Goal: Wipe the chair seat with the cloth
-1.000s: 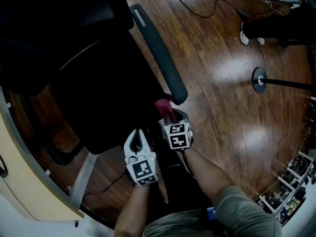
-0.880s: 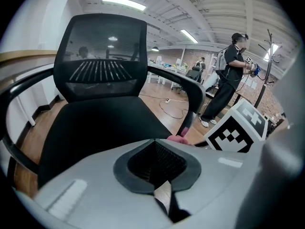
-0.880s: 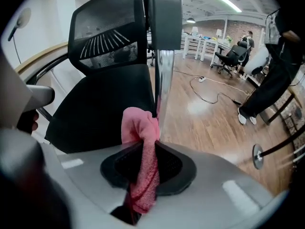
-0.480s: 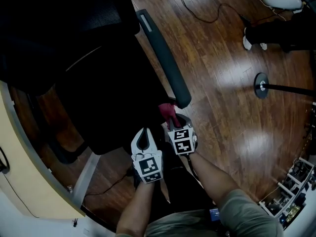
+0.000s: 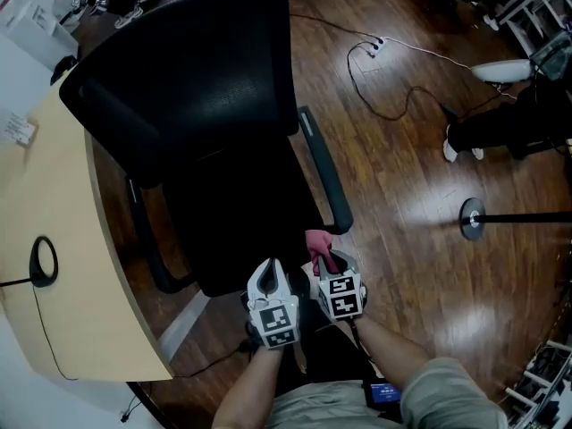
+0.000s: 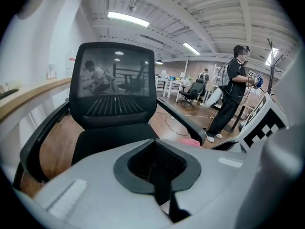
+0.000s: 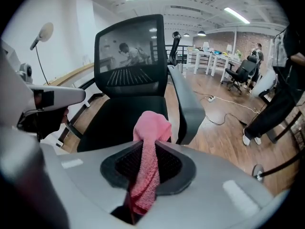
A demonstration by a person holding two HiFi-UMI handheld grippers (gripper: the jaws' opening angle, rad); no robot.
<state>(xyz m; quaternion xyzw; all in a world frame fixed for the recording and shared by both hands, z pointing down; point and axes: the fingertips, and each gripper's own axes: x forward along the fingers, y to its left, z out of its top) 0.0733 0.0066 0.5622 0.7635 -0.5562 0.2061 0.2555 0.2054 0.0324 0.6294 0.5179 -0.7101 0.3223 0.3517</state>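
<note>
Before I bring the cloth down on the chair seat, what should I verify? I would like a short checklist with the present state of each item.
1. Pink terry cloth clamped in the right gripper: ok. It is pinched between the jaws and its end sticks out past them.
2. Left gripper free: ok. The jaws are together with nothing between them.
3. Black padded chair seat free of objects: ok. Nothing shows on it.
4. Cloth touching the seat: not ok. It is held in the air near the seat's front corner.
5. Dark armrest out of the way: cannot tell. It runs close beside the cloth.
6. Where the dirt lies: cannot tell. The seat is too dark.
</note>
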